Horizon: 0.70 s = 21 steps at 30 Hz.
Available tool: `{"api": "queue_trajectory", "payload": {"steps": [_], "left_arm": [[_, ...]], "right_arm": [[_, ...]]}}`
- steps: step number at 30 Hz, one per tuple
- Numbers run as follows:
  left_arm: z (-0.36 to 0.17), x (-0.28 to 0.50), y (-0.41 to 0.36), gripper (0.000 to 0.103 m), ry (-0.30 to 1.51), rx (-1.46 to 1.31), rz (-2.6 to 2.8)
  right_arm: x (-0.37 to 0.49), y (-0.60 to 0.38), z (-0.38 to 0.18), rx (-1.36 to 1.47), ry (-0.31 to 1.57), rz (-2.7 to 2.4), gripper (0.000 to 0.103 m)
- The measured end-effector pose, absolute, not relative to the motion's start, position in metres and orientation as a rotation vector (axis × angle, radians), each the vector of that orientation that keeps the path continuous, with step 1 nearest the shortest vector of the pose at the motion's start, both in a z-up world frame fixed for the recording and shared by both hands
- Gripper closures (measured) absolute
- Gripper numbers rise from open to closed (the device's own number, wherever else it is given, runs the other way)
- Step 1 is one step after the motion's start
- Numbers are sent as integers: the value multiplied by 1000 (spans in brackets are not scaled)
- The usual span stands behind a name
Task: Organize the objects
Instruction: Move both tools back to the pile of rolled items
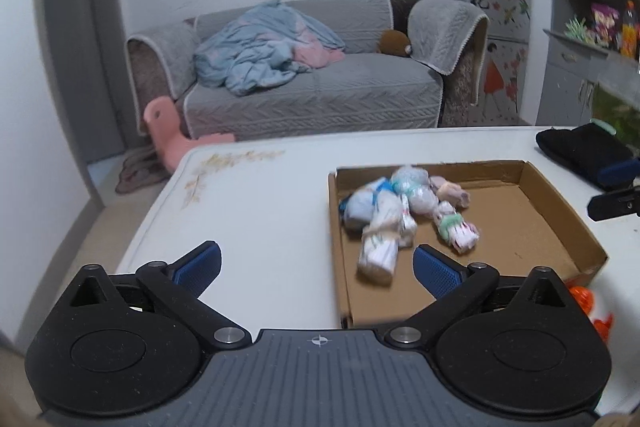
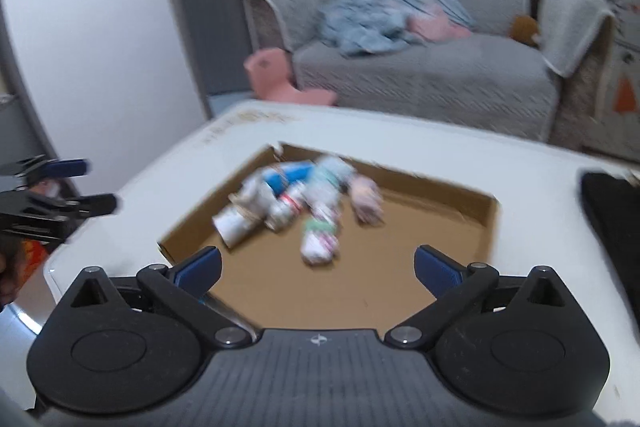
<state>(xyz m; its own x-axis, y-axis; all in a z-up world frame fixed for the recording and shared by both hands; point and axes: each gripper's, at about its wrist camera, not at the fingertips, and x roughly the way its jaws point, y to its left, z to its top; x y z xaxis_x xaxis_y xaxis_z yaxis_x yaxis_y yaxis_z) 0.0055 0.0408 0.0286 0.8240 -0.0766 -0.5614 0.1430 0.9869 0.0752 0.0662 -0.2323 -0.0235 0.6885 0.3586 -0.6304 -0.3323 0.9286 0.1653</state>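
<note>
A shallow cardboard box lies on the white table. Several rolled, tied bundles of pale socks lie in its far left part. My left gripper is open and empty, low over the table at the box's near left edge. In the right wrist view the box and the bundles are blurred. My right gripper is open and empty above the box's near side. The left gripper's fingers show at the far left; the right gripper's fingers show at the left view's right edge.
A black cloth item lies on the table right of the box, also in the right wrist view. An orange object sits by the table's near right. Beyond the table stand a grey sofa with a blue blanket and a pink stool.
</note>
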Motion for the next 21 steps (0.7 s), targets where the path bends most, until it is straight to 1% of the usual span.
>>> {"api": "queue_trajectory", "payload": {"steps": [6, 11, 14, 21], "left_arm": [[6, -52, 47, 1, 636, 10, -153], [-31, -85, 22, 1, 737, -161, -293], [-48, -85, 0, 1, 789, -190, -340], [-67, -79, -34, 1, 813, -123, -364]], "right_arm": [[18, -248, -38, 137, 720, 396, 0], [-12, -263, -74, 217, 707, 427, 1], [-19, -256, -94, 137, 680, 373, 1], [-17, -228, -123, -10, 696, 380, 1]]}}
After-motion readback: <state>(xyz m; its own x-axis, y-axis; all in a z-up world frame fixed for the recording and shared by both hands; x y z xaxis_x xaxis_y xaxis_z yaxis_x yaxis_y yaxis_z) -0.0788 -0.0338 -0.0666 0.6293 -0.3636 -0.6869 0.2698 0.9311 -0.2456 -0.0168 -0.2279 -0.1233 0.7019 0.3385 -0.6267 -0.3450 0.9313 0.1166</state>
